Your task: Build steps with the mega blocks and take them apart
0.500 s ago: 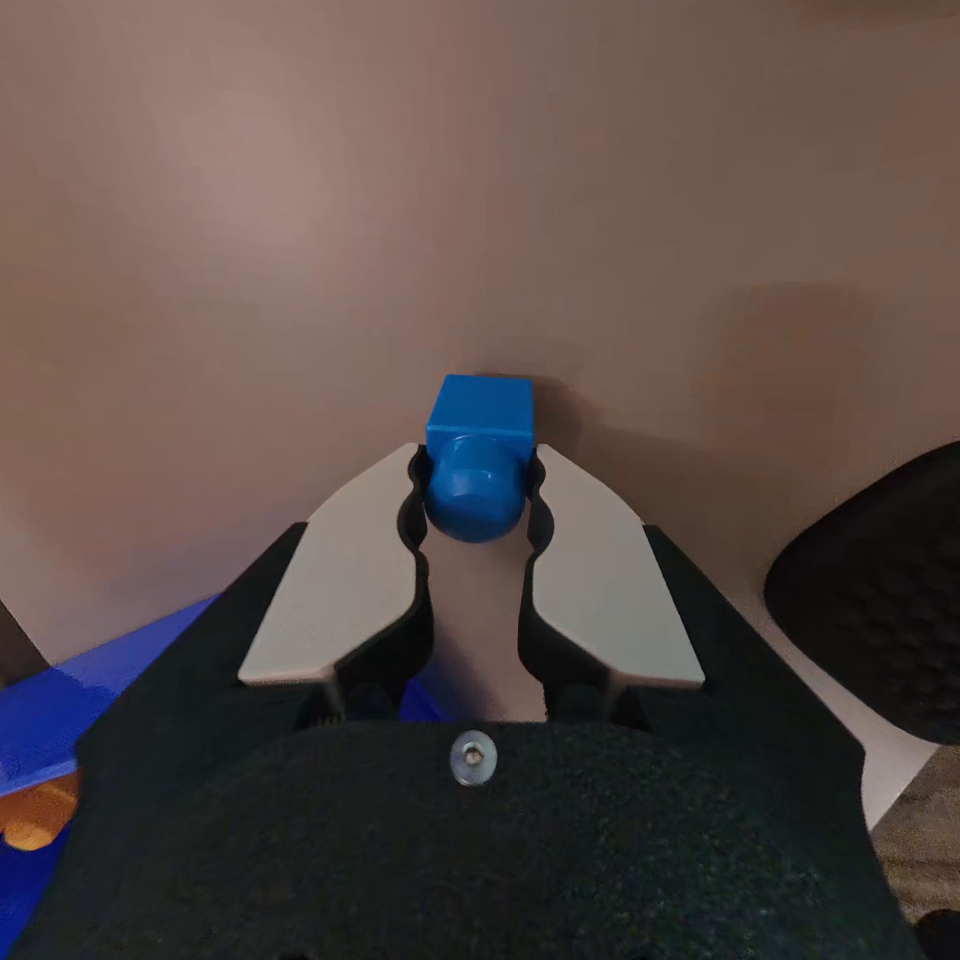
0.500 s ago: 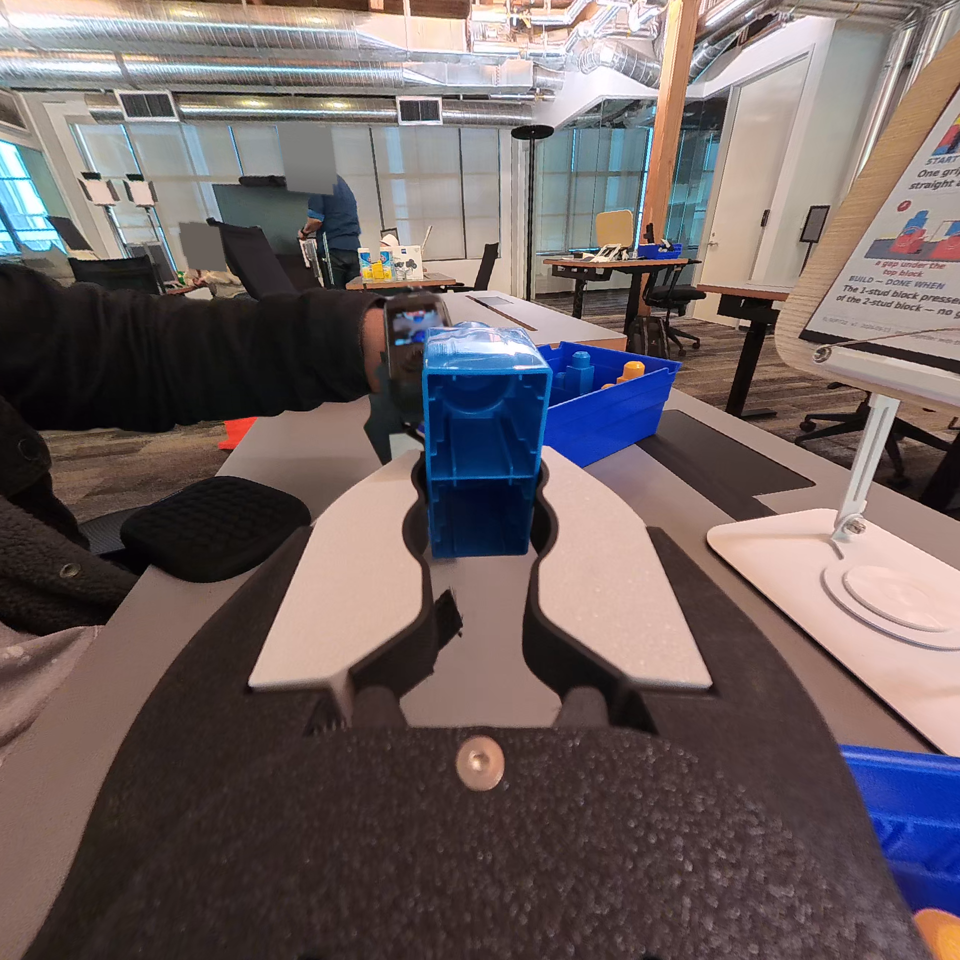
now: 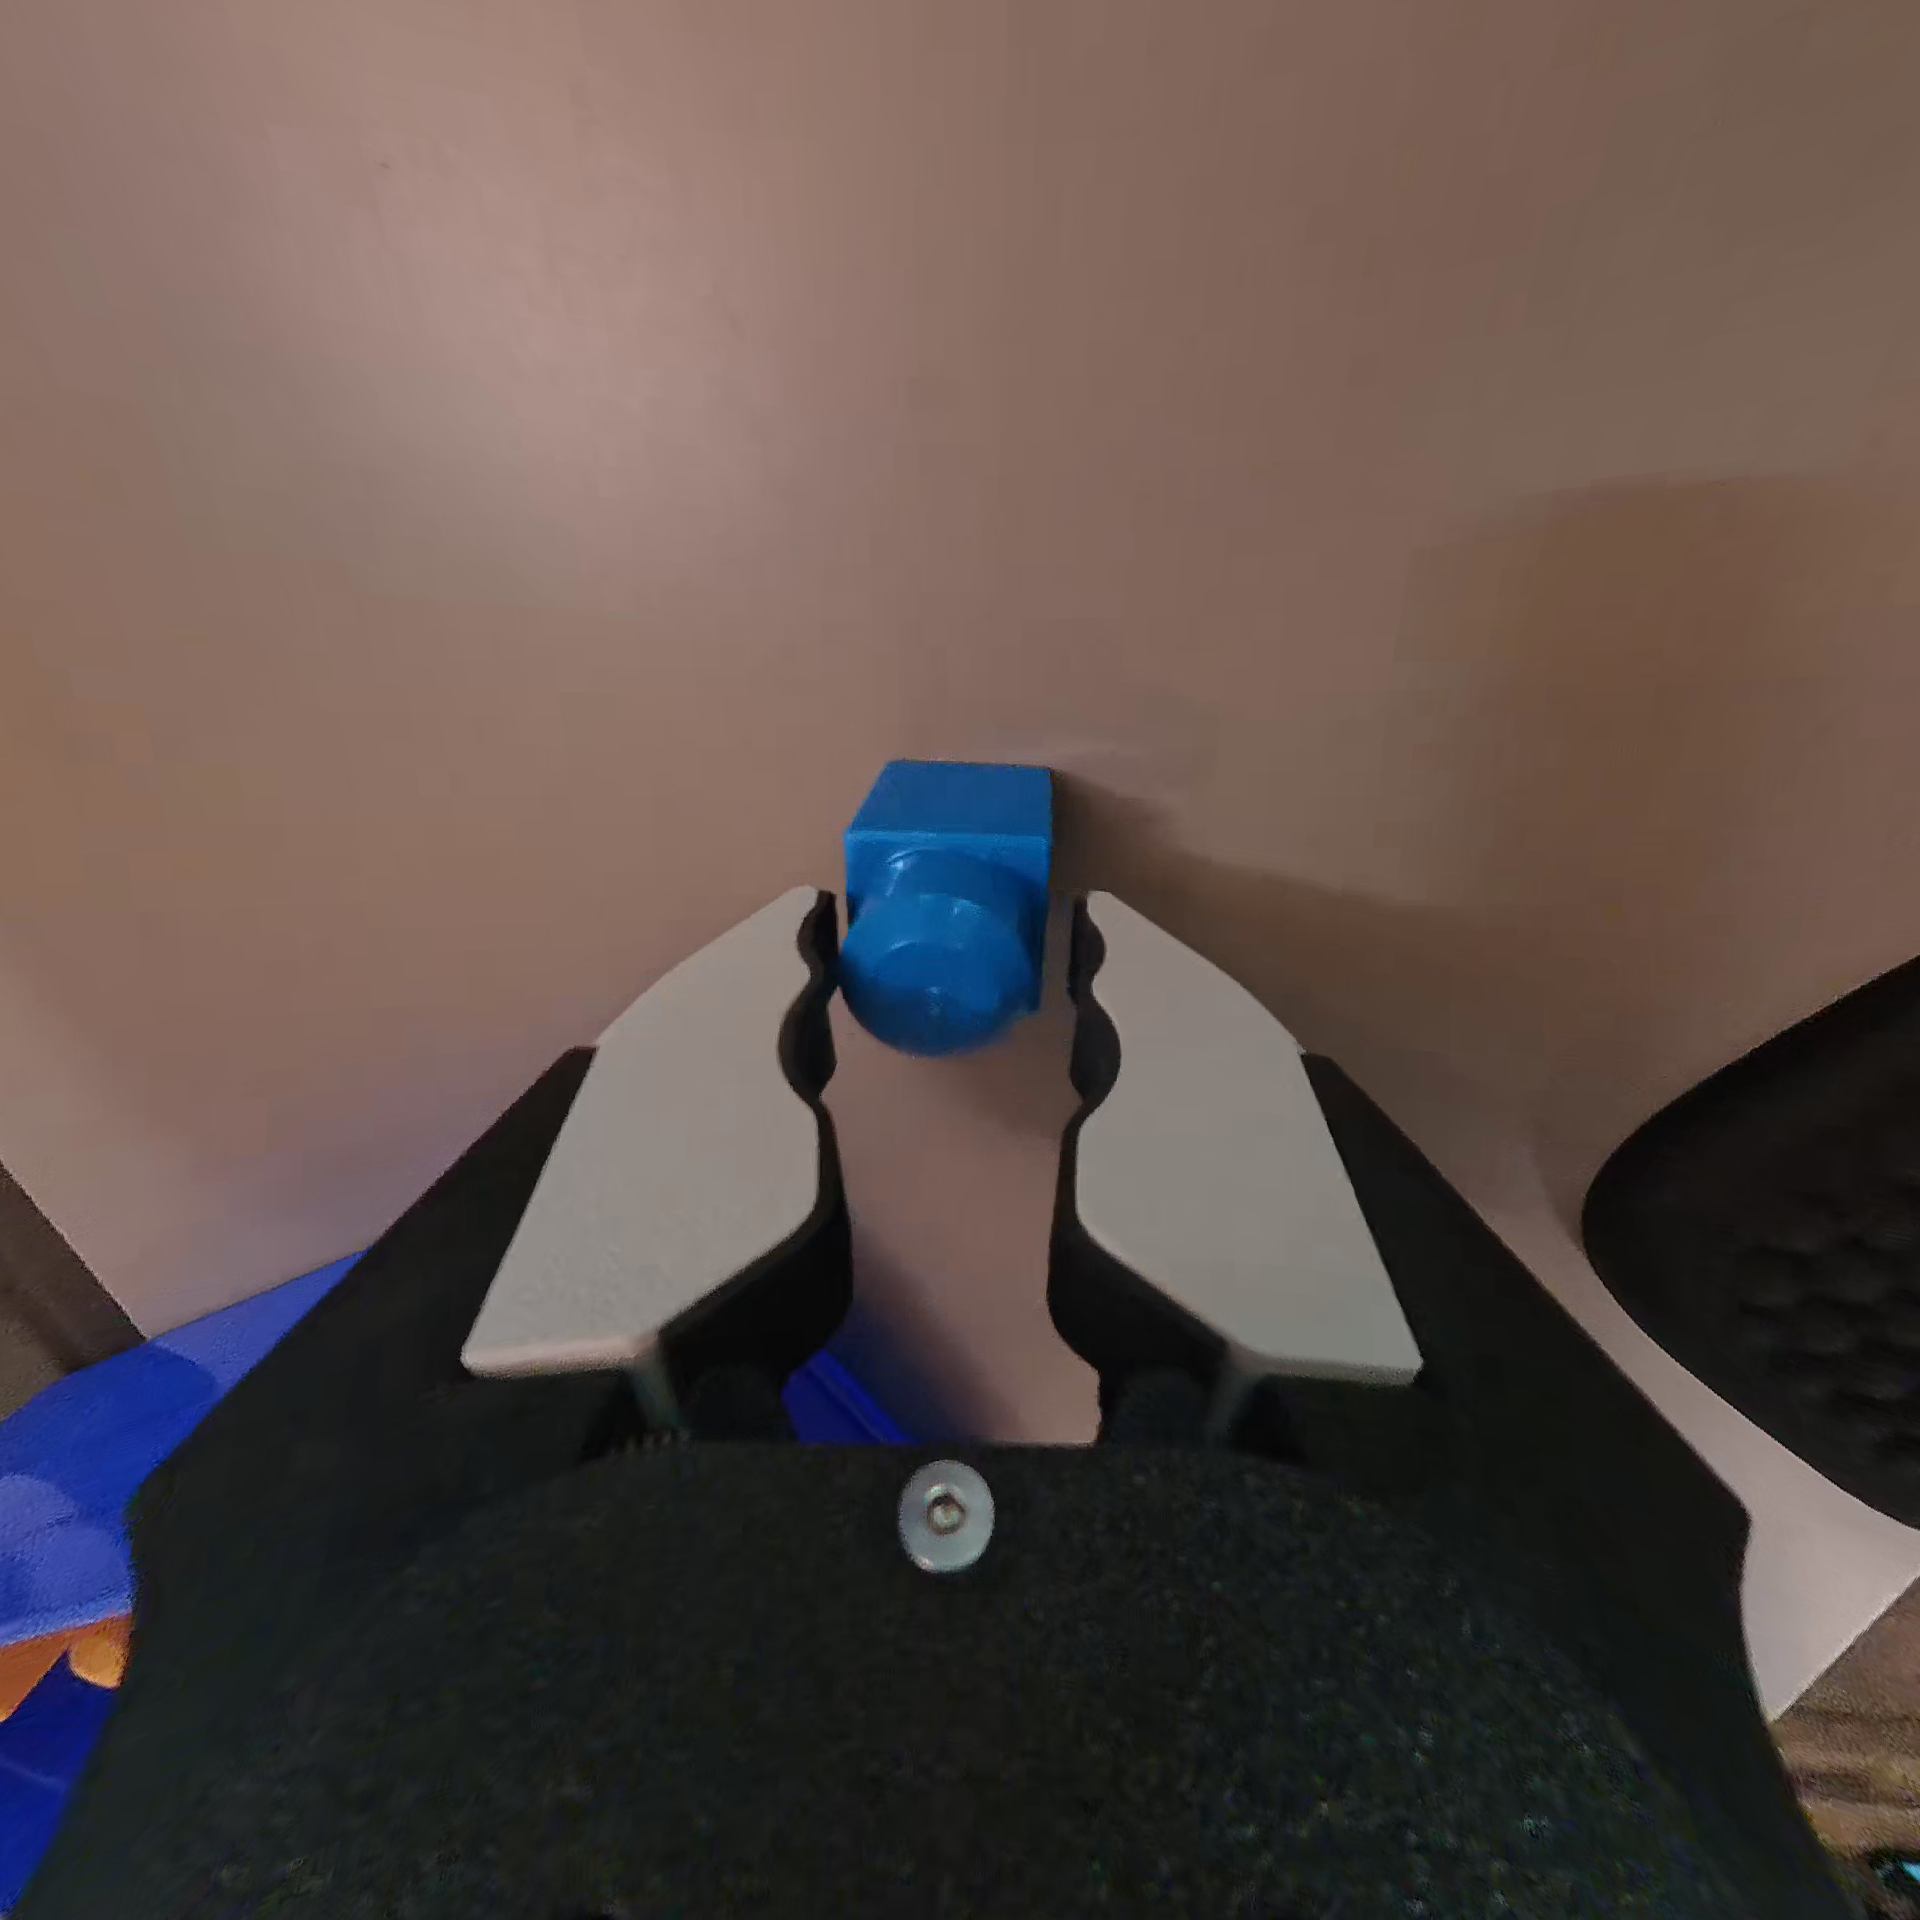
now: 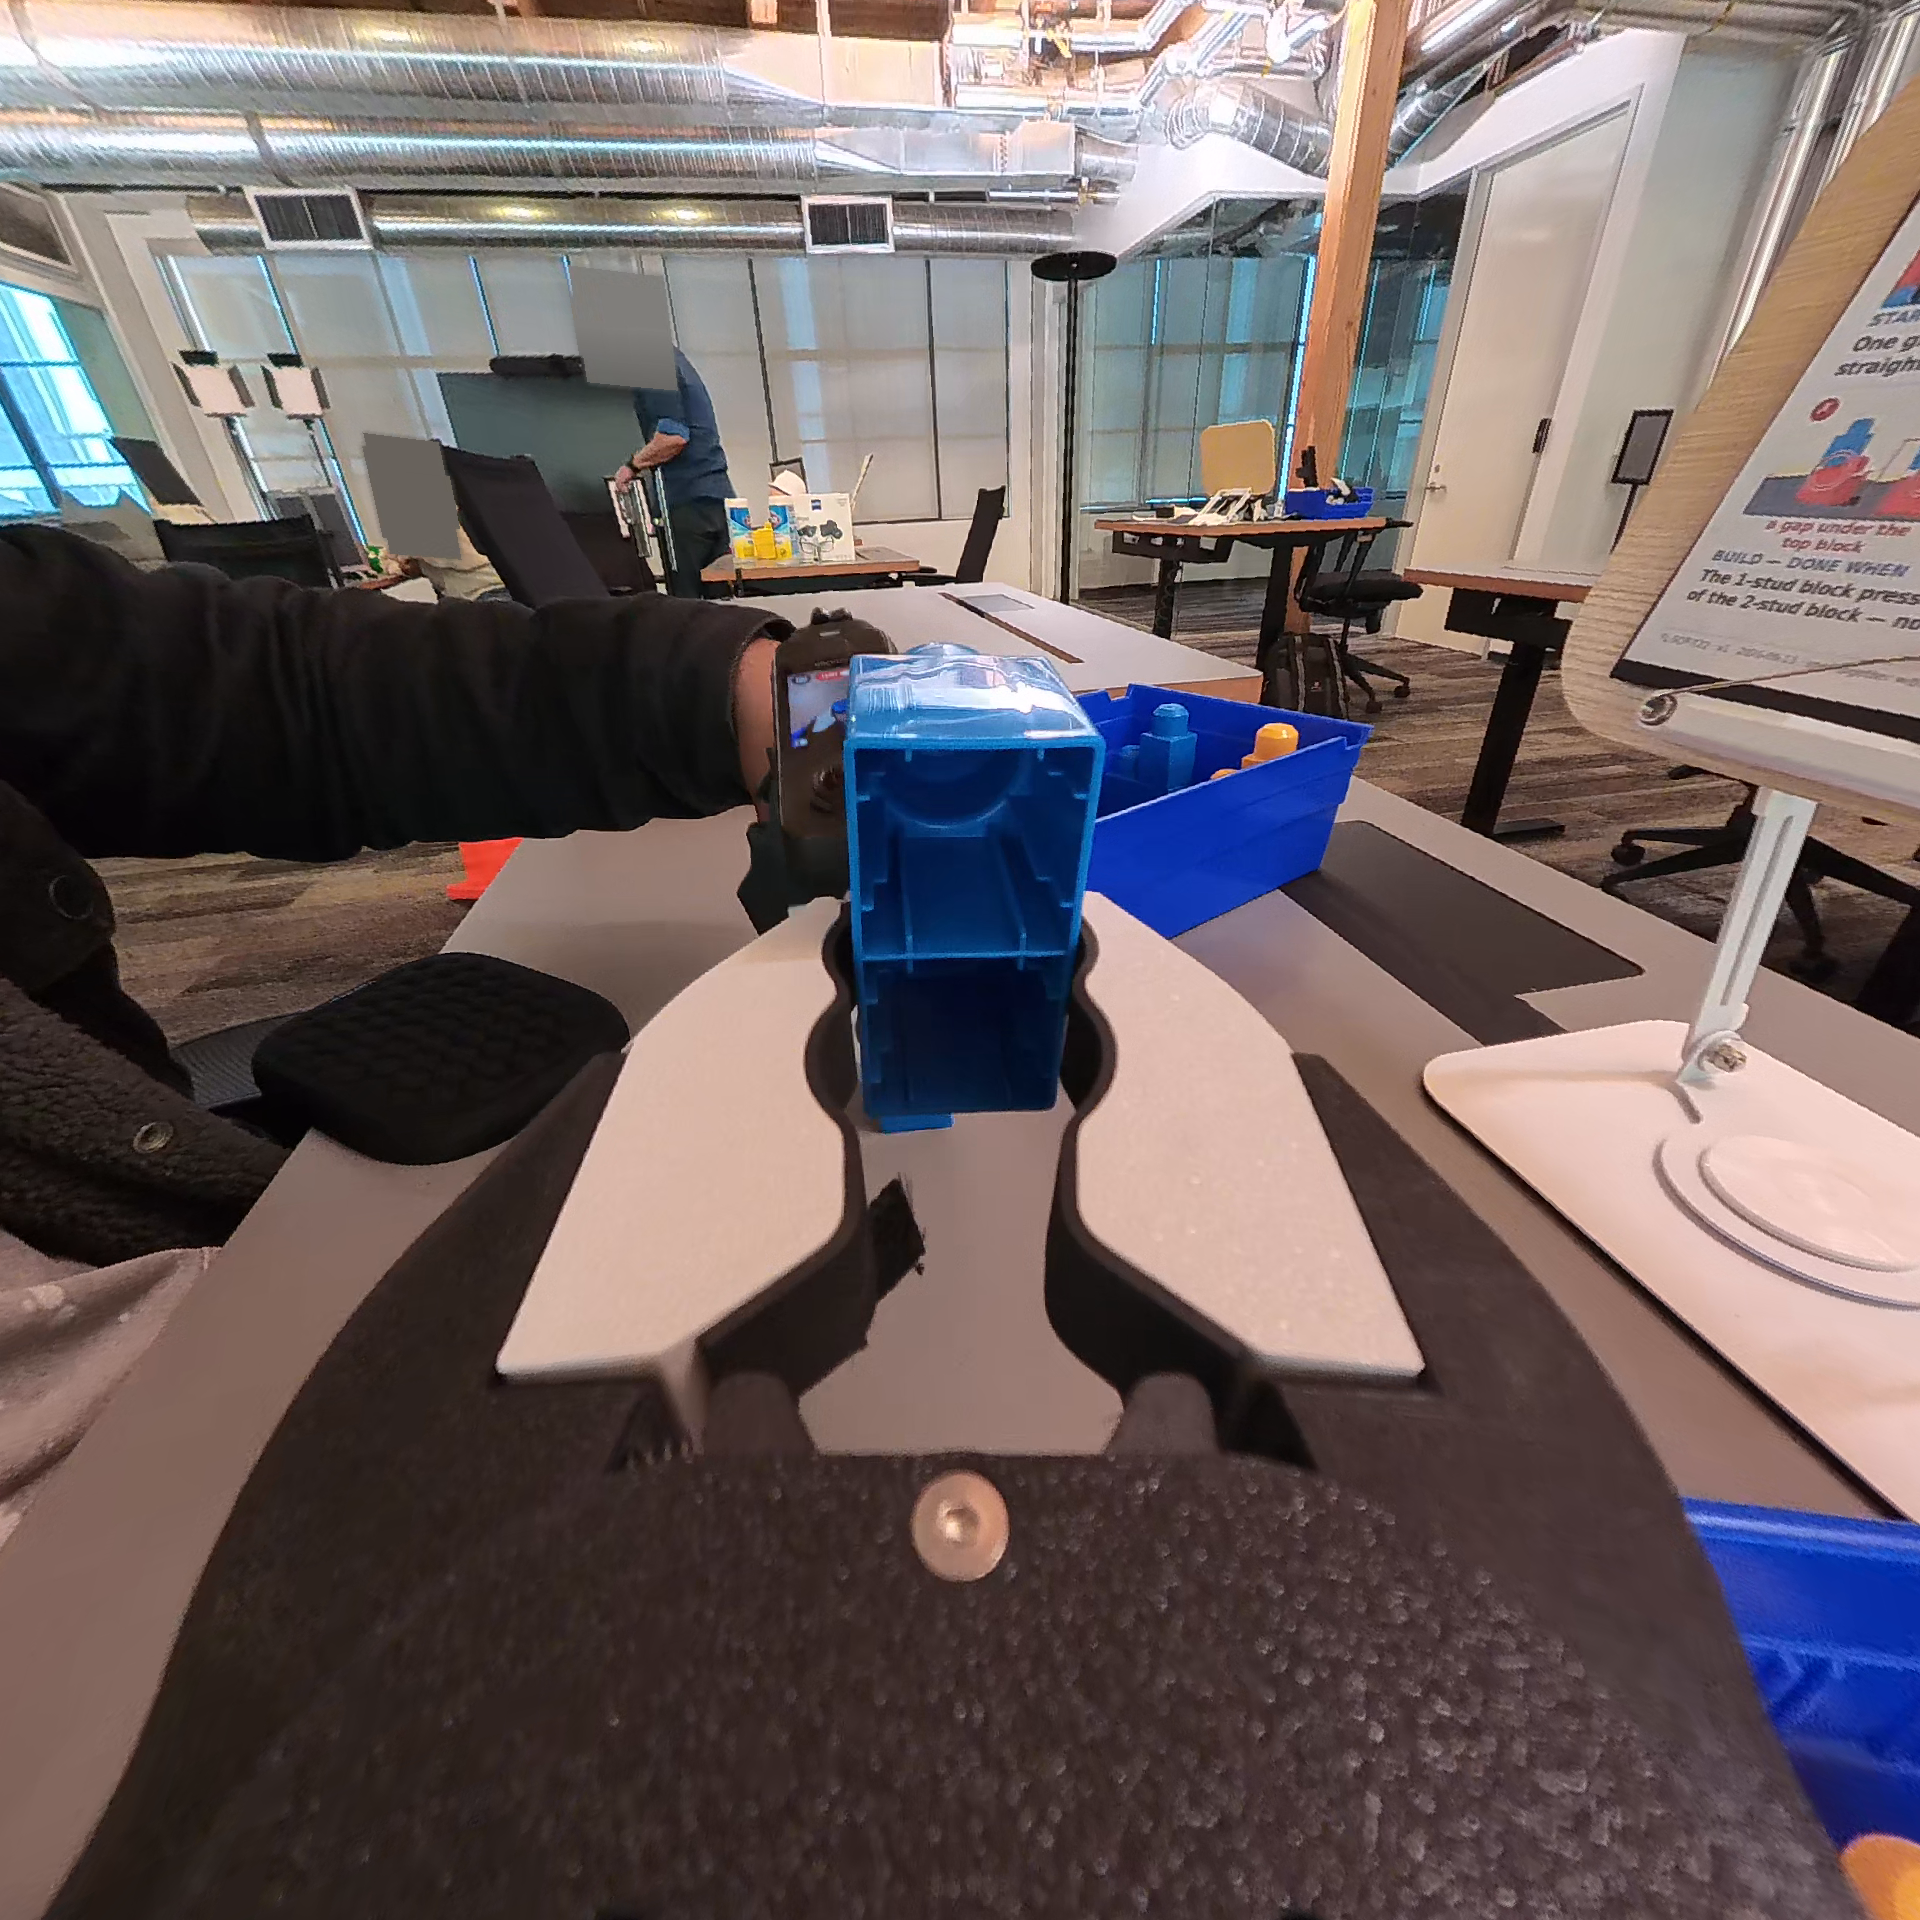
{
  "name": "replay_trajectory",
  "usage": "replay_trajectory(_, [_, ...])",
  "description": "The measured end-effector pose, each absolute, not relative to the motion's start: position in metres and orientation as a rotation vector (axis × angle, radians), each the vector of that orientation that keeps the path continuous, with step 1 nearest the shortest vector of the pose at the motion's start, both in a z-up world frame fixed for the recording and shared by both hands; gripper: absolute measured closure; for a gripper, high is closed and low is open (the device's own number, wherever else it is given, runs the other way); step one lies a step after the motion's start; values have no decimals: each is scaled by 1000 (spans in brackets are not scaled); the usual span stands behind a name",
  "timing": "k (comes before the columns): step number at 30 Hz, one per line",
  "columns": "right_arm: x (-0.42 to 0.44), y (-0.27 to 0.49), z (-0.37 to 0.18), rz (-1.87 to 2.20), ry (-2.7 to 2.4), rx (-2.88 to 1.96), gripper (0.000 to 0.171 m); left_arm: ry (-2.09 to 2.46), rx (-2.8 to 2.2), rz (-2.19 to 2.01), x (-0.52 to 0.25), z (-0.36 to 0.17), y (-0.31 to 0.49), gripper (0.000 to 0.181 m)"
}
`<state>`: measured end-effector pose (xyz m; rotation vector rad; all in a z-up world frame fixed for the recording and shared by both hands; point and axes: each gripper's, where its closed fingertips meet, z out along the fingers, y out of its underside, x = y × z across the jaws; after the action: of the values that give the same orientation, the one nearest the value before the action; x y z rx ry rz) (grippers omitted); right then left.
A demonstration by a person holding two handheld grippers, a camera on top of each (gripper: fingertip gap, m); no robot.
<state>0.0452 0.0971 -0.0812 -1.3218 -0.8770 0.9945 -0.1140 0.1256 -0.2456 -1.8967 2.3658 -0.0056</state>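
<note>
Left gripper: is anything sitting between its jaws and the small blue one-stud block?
Nothing visible. The small blue block lies right at the left gripper tips, stud toward the camera, touching the left jaw with a slim gap at the right jaw.

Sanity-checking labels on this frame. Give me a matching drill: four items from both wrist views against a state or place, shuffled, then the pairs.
Items
1. left tool
2. right tool
3. one-stud blue block
4. blue bin

States or places
A. shut on the two-stud blue block, whose hollow underside faces the camera
B. stands on the table, stud towards the camera
C. open, with a gap beside the block
D. on the table beyond the held block, with blocks inside

Pairs: 1-C, 2-A, 3-B, 4-D
</note>
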Motion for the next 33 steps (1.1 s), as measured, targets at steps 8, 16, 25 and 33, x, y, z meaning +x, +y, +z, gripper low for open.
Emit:
replay_trajectory(8, [40, 93, -72, 1038, -852, -1284, 135, 1983, -1721, -406, -68, -179, 122, 132])
replay_trajectory(16, [20, 76, -51, 1230, -779, -1146, 135, 1441, -1388, -960, -14, -99, 91, 137])
replay_trajectory(25, [3, 68, -47, 1340, -723, -1083, 135, 1159, -1225, -1249, 18, -77, 64, 138])
replay_trajectory(33, [-2, 72, -53, 1319, -742, -1110, 135, 1103, -1215, -1271, 15, -76, 67, 147])
